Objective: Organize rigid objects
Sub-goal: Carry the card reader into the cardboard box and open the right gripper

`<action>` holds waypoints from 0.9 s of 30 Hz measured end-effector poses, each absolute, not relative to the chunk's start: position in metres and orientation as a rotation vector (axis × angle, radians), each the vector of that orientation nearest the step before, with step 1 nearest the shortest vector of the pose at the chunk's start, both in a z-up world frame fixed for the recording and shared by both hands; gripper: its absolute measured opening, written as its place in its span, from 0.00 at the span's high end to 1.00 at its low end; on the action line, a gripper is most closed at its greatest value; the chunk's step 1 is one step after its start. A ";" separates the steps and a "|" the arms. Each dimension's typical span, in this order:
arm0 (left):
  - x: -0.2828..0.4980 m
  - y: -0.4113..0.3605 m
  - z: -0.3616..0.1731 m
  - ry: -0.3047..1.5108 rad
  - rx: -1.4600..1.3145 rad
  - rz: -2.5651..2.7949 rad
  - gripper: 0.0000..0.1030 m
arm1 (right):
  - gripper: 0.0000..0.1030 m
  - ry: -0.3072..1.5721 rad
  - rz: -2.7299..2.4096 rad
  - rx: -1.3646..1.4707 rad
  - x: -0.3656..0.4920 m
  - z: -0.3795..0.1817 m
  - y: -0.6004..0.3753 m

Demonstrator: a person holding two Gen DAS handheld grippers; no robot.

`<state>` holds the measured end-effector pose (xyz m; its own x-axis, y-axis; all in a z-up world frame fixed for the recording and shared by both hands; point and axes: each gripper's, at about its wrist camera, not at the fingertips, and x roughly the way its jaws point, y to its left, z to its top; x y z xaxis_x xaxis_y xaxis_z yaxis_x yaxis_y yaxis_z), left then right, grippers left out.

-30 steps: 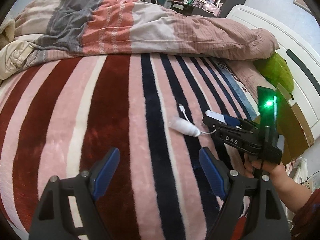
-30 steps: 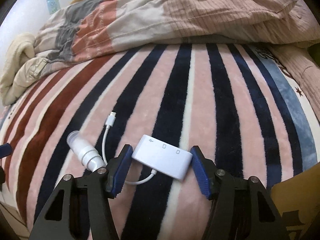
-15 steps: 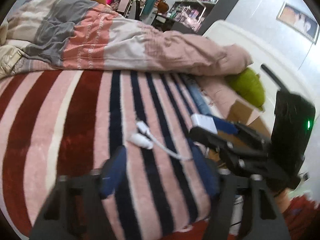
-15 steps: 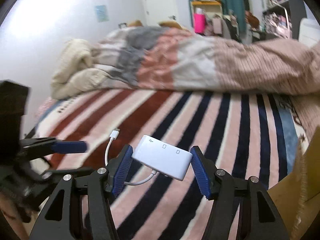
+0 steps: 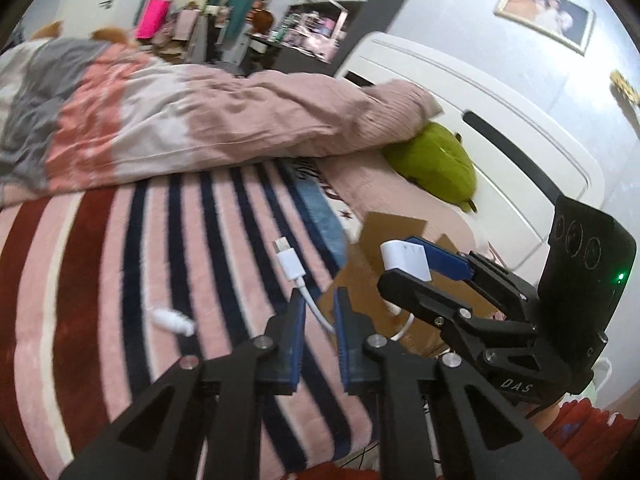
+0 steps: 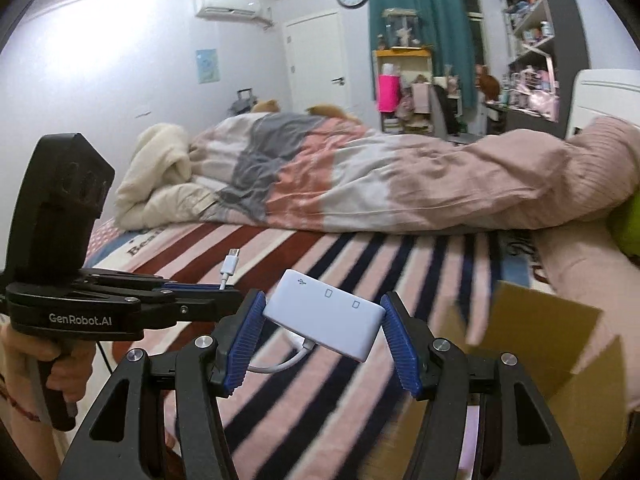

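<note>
on the left wrist view
left gripper [image 5: 319,322]: blue pads drawn close together, a narrow gap between them; the white cable [image 5: 310,300] runs down into that gap, but whether the pads actually press on it cannot be told.
cable plug [image 5: 289,261]: white, sticks up above the left gripper's fingertips, over the striped blanket [image 5: 120,280].
right gripper [image 5: 416,276]: reaches in from the right, jaws spread about as wide as the white adapter [image 5: 405,261] and clamped on its ends.
adapter position: lifted off the bed, above the edge of the cardboard box [image 5: 384,240].
small white bottle [image 5: 172,320]: lies on its side on the blanket, left of the left gripper, apart from it.
background: rumpled pink and grey duvet [image 5: 180,120], green plush toy [image 5: 436,164] against the white headboard [image 5: 480,120].

on the right wrist view
right gripper [image 6: 323,330]: jaws held wide, both blue pads pressed on the short ends of the adapter [image 6: 324,320].
adapter: tilted, right end lower, three port icons on its top face; cable [image 6: 276,364] leaves its underside and loops left.
left gripper [image 6: 224,294]: comes in from the left, fingers nearly closed, plug [image 6: 231,262] poking up just above them.
box [image 6: 552,340]: open cardboard, lower right, beside the right finger.
blanket [image 6: 360,264]: striped, below both grippers.
</note>
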<state>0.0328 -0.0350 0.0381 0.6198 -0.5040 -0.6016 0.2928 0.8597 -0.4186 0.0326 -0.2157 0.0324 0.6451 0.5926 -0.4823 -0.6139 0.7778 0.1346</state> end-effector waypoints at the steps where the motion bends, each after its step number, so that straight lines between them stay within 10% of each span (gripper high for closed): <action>1: 0.039 -0.048 0.040 0.783 -0.277 -0.482 0.89 | 0.46 0.534 0.672 -0.038 0.034 0.034 -0.225; 20: 0.104 -0.197 0.016 0.946 -0.066 -0.618 0.89 | 0.45 0.738 0.457 -0.119 0.080 0.009 -0.344; 27: 0.096 -0.181 0.025 0.911 -0.061 -0.563 0.61 | 0.37 0.748 0.445 -0.137 0.080 0.006 -0.343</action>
